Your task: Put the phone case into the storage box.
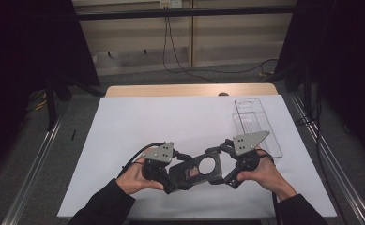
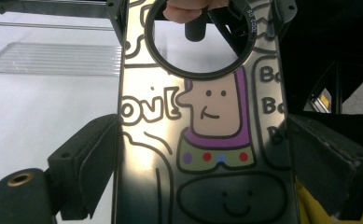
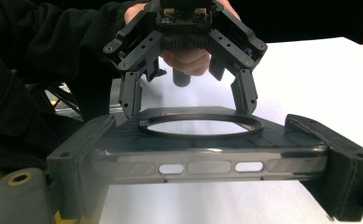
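A dark phone case (image 1: 192,171) with a round ring and cartoon print is held flat just above the white sheet, near the table's front edge. My left gripper (image 1: 181,175) is shut on its left end; in the left gripper view both jaws press the long sides of the case (image 2: 207,140), whose printed face points at the camera. My right gripper (image 1: 222,167) is shut on the other end. In the right gripper view the case (image 3: 207,161) is seen edge-on between the jaws, with the left gripper (image 3: 188,109) clamped on its far end.
A clear plastic tray (image 1: 257,124) lies at the back right of the white sheet (image 1: 171,122), and appears again as the tray (image 2: 53,58) in the left gripper view. Beyond the sheet is the wooden table edge (image 1: 189,89). Metal rails run along both sides.
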Demonstrator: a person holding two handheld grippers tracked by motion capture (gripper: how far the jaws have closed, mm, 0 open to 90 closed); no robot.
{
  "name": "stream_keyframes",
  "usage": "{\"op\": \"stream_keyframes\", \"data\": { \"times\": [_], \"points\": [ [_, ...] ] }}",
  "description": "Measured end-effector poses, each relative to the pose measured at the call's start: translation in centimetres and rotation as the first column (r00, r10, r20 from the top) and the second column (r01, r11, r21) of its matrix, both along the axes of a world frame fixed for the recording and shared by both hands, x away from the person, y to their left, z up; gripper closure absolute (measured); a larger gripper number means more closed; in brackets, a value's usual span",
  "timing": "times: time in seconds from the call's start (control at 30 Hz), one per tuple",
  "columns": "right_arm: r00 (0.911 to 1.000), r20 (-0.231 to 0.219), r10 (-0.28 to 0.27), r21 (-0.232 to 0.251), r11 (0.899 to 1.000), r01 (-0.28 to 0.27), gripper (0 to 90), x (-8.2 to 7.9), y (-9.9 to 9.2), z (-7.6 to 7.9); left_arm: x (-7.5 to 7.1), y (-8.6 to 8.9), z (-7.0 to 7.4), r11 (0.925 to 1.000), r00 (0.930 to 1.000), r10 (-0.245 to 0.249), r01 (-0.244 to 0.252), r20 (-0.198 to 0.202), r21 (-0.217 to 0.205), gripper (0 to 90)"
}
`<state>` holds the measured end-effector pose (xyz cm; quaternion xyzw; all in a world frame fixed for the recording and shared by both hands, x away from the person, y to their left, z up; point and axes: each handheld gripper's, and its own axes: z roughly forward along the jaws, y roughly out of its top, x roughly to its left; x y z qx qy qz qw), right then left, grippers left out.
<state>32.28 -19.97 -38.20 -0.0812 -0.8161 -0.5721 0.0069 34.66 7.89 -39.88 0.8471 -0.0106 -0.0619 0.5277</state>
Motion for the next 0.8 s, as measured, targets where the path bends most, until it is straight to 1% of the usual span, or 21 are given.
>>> {"op": "stream_keyframes", "data": {
  "times": [0.13,0.23,0.43,0.5,0.6,0.7,0.8],
  "points": [
    [1.0,-0.003,-0.005,-0.008,1.0,0.005,11.2,-0.01,0.12,-0.01,0.02,0.0,-0.08,1.0,1.0,0.003,-0.003,0.005,0.006,12.1],
    [1.0,-0.005,-0.007,-0.011,1.0,0.007,11.3,-0.01,0.16,-0.01,0.03,-0.02,-0.17,1.0,1.0,0.006,-0.006,0.0,0.003,12.0],
    [0.9999,-0.001,-0.01,-0.019,1.0,0.01,11.6,-0.05,0.22,0.05,-0.01,-0.13,-0.31,0.9997,0.9997,0.026,-0.026,-0.003,0.001,11.0],
    [0.9999,-0.003,-0.013,-0.024,1.0,0.013,11.6,-0.06,0.15,0.06,-0.03,-0.18,-0.37,0.9994,0.9994,0.034,-0.034,-0.007,-0.001,7.7],
    [0.9998,-0.003,-0.02,-0.02,1.0,0.019,11.7,0.0,0.01,0.09,-0.04,-0.22,-0.46,0.9993,0.9992,0.038,-0.038,-0.01,0.002,7.5],
    [0.9997,-0.005,-0.023,-0.02,1.0,0.023,11.7,-0.01,-0.08,0.11,-0.07,-0.22,-0.49,0.9987,0.9987,0.05,-0.05,-0.007,0.001,3.3],
    [0.9996,-0.004,-0.027,-0.023,0.999,0.027,11.7,0.0,-0.1,0.12,-0.01,-0.09,-0.42,0.9978,0.9978,0.067,-0.067,-0.008,-0.005,3.2]
  ]
}}
